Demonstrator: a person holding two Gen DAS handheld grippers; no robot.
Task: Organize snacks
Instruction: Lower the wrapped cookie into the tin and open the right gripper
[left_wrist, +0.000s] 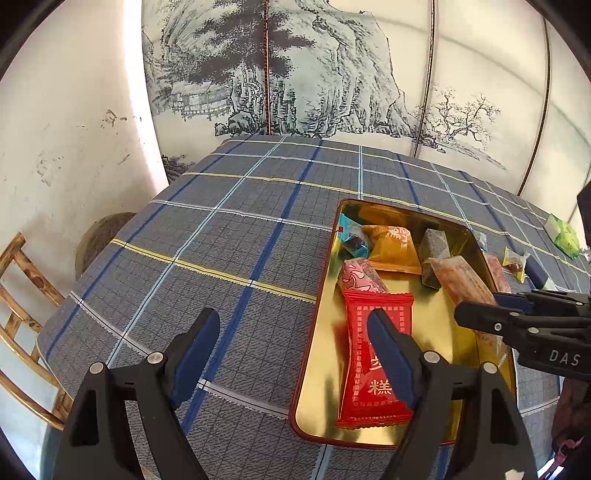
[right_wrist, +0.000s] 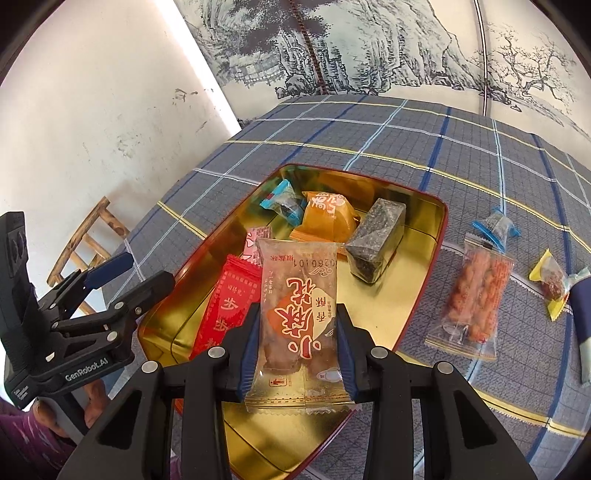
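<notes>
Each hand-held gripper is matte black plastic with round silver screws at the joints and dark blue pads lining its two fingers. The left hand-held gripper (right_wrist: 122, 273) carries white "GenRobot.AI" lettering; the right hand-held gripper (left_wrist: 476, 306) shows "DAS". At seven o'clock in the right wrist view, a bare hand (right_wrist: 48, 417) and purple patterned sleeve (right_wrist: 26, 443) show.
</notes>
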